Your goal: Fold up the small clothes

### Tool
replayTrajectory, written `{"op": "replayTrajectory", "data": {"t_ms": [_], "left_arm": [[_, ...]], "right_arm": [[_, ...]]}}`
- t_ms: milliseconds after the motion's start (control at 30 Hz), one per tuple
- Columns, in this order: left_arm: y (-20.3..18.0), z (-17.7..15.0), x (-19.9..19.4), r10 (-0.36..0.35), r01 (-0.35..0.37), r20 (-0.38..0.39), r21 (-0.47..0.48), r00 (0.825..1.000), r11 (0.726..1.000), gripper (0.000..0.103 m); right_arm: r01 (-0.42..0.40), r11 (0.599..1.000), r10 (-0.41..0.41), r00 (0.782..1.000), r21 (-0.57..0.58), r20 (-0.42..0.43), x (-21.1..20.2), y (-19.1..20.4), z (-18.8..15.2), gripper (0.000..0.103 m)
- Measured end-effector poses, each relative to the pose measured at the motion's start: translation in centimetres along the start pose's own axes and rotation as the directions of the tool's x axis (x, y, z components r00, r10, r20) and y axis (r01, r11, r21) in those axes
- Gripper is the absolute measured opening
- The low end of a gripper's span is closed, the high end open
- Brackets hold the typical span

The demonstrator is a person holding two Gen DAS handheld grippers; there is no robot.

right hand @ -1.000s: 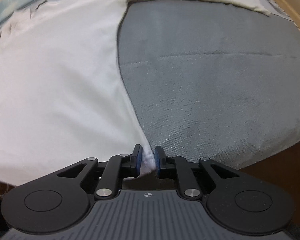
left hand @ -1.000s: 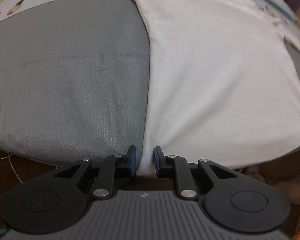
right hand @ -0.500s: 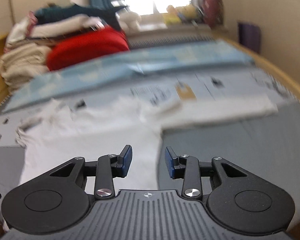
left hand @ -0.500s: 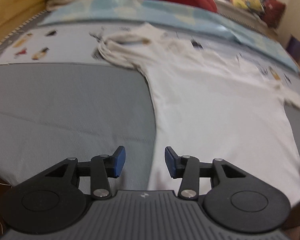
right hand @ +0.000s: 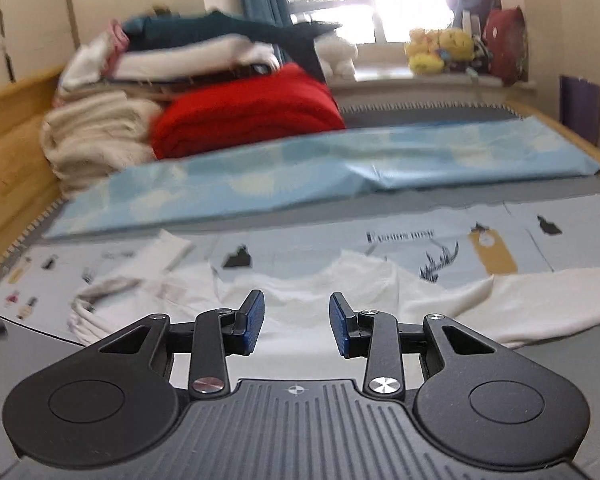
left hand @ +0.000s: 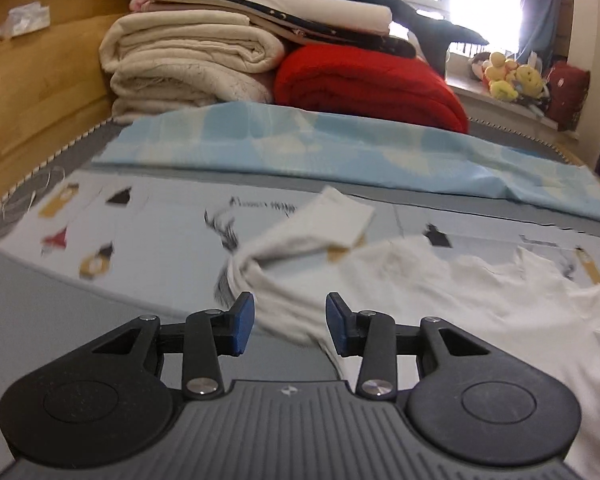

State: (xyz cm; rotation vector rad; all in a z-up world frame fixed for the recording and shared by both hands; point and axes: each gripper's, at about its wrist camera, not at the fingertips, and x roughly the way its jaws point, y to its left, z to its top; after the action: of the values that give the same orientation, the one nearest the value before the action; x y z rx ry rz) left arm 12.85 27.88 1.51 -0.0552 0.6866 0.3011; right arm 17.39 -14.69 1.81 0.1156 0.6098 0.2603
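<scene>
1. White shirt (left hand: 440, 304) (right hand: 308, 308) lying spread on the bed (left hand: 60, 320), rumpled at the collar end, one sleeve (left hand: 328, 220) folded over and lifted a little.
2. Left gripper (left hand: 290, 324) above the shirt's left part, jaws partly apart and closing; nothing between the blue pads (left hand: 242, 322), no cloth touched.
3. Right gripper (right hand: 296, 322) above the shirt's middle, jaws partly apart, empty; blue pads (right hand: 254, 320) clear of the cloth.
4. Two grippers in all, one shirt.
5. Under the shirt's upper part, a pale printed sheet (left hand: 140, 216) (right hand: 500, 236) with small dark and ochre figures; grey cover nearer the grippers.
6. Beyond that, one light blue cloth (left hand: 340, 152) (right hand: 340, 168) laid across the bed.
7. Further back, one red blanket (left hand: 364, 80) (right hand: 252, 120) beside a stack of cream blankets (left hand: 188, 64) (right hand: 96, 140), with more folded textiles piled on top.
8. Wooden bed frame (left hand: 28, 92) on the left.
9. Yellow plush toys (left hand: 512, 76) (right hand: 440, 50) on the windowsill; count unclear.
</scene>
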Motion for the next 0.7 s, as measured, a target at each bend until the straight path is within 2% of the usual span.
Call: {"op": "replayTrajectory", "data": {"t_ms": [33,67,100,133,167,200,267,333,367,400,467,500,567,633,667,700], "left_arm": [[0.1,0.9,1.5,-0.007,0.007,-0.016,0.015,1.000,1.000,0.042],[0.2,1.6,3.2,-0.021,0.022,-0.038,0.029,0.999,0.999,0.030],[0.2,2.3,5.0,-0.041,0.043,-0.061,0.042,0.997,0.998,0.013],[0.0,2.6,6.7,-0.054,0.059,-0.079,0.059,0.995,0.997,0.009],[-0.1,2.7,8.6,-0.059,0.066,-0.088,0.077,0.994,0.995,0.007],[-0.6,3.1,10.5,-0.059,0.069,-0.096,0.104,0.994,0.992,0.007],[-1.3,3.6,14.2,-0.047,0.064,-0.121,0.145,0.992,0.987,0.008],[-1.7,4.2,17.9,-0.023,0.045,-0.141,0.157,0.990,0.987,0.011],[-1.7,4.6,19.5,-0.011,0.033,-0.146,0.150,0.989,0.988,0.023],[-1.7,4.9,21.0,-0.003,0.023,-0.145,0.139,0.989,0.990,0.045],[-2.1,5.7,24.0,0.000,0.020,-0.143,0.135,0.990,0.991,0.068],[-2.6,5.9,25.4,-0.005,0.028,-0.155,0.150,0.988,0.988,0.070],[-3.9,6.0,27.6,-0.023,0.060,-0.191,0.193,0.981,0.979,0.070],[-5.6,5.5,29.6,-0.026,0.091,-0.234,0.270,0.972,0.959,0.070],[-6.2,5.1,30.4,-0.011,0.090,-0.247,0.314,0.969,0.945,0.063],[-6.3,4.9,30.9,0.003,0.085,-0.246,0.345,0.969,0.935,0.040]], "right_arm": [[0.009,1.000,-0.009,1.000,0.007,-0.028,1.0,-0.1,-0.2,0.037],[0.023,1.000,-0.022,0.997,0.017,-0.071,2.0,-0.3,-0.4,0.037],[0.053,0.998,-0.048,0.991,0.040,-0.128,3.2,-0.6,-0.3,0.037],[0.063,0.996,-0.052,0.987,0.070,-0.150,3.9,-1.0,-0.1,0.034],[0.058,0.992,-0.040,0.987,0.113,-0.153,4.5,-1.6,0.1,0.021],[0.051,0.989,-0.029,0.987,0.141,-0.158,4.9,-2.0,0.3,0.005],[0.046,0.988,-0.022,0.987,0.148,-0.158,5.8,-2.3,0.4,0.002],[0.078,0.990,-0.057,0.984,0.115,-0.171,6.7,-2.3,0.4,0.002],[0.085,0.990,-0.063,0.981,0.114,-0.184,7.1,-2.3,0.3,0.002],[0.074,0.990,-0.049,0.979,0.120,-0.196,7.5,-2.4,0.4,0.003],[0.036,0.993,-0.011,0.978,0.112,-0.210,7.9,-2.7,0.4,0.003],[0.035,0.995,-0.012,0.975,0.098,-0.222,8.1,-2.8,0.3,0.003],[0.051,0.996,-0.031,0.969,0.079,-0.244,8.7,-3.2,0.0,0.004],[0.067,0.995,-0.045,0.961,0.075,-0.272,9.3,-3.7,-0.5,0.004],[0.078,0.994,-0.053,0.956,0.076,-0.288,9.7,-3.9,-0.7,0.004],[0.083,0.994,-0.057,0.953,0.074,-0.298,9.9,-4.0,-0.8,0.004]]}}
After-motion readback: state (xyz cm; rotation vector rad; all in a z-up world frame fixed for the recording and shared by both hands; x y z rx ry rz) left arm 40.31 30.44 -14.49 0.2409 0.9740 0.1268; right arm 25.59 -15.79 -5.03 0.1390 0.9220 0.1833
